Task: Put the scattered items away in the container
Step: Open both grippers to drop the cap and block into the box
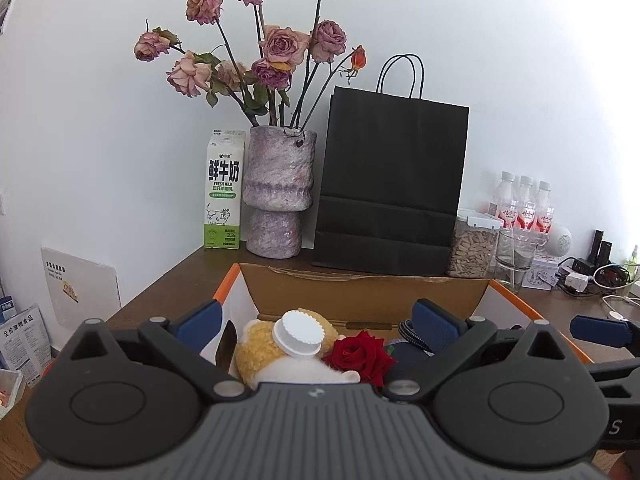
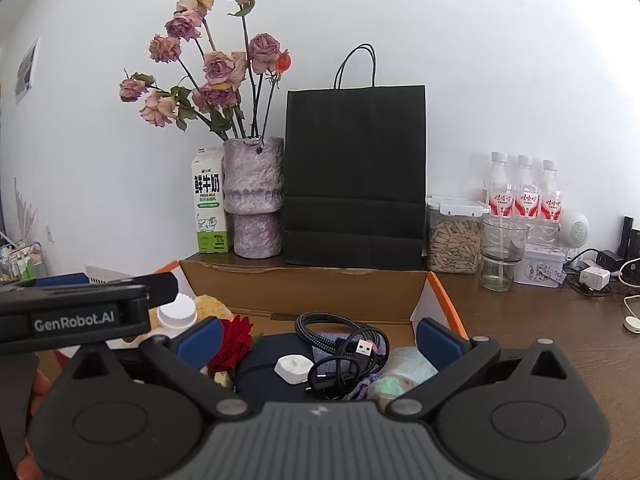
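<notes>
A cardboard box (image 1: 360,294) with orange-edged flaps sits on the brown table, also seen from the right wrist as the cardboard box (image 2: 304,288). Inside lie a yellow plush toy (image 1: 256,344), a white ribbed cap (image 1: 299,334), a red rose (image 1: 358,354), a braided cable (image 2: 340,332), a white charger puck (image 2: 292,368) and a dark pouch (image 2: 264,364). My left gripper (image 1: 316,322) hovers over the box's left part, open, nothing between its blue pads. My right gripper (image 2: 320,338) hovers over the cable and pouch, open and empty. The left gripper's body (image 2: 80,312) shows at left in the right wrist view.
Behind the box stand a milk carton (image 1: 224,192), a stone vase of dried roses (image 1: 278,192), a black paper bag (image 1: 390,184), a jar of seeds (image 2: 454,236), a glass (image 2: 502,252), three bottles (image 2: 524,192) and chargers with cables (image 2: 596,276). A white wall closes the back.
</notes>
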### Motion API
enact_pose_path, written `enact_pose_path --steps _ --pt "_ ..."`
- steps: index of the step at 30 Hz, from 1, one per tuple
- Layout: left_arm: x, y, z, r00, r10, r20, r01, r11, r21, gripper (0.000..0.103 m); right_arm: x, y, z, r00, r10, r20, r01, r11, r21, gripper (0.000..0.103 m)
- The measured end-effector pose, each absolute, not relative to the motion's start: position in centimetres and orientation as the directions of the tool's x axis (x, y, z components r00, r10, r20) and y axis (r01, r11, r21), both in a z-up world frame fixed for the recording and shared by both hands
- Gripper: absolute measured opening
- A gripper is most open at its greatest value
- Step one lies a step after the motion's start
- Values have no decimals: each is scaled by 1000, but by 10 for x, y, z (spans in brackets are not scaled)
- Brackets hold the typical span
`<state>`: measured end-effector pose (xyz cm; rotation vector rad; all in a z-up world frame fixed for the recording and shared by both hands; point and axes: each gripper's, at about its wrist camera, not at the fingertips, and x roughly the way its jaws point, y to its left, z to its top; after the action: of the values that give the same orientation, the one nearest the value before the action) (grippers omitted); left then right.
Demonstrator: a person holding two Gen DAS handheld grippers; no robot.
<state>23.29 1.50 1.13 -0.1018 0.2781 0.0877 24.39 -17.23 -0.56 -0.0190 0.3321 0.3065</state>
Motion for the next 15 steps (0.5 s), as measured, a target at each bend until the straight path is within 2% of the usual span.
enact_pose_path --steps 8,15 --pt "228 21 6 950 30 -311 -73 989 -128 103 237 -174 -10 901 289 -324 -298 954 24 103" --pt "218 23 0 946 45 -321 -82 992 -100 103 224 -178 -14 893 304 -332 -319 948 9 103"
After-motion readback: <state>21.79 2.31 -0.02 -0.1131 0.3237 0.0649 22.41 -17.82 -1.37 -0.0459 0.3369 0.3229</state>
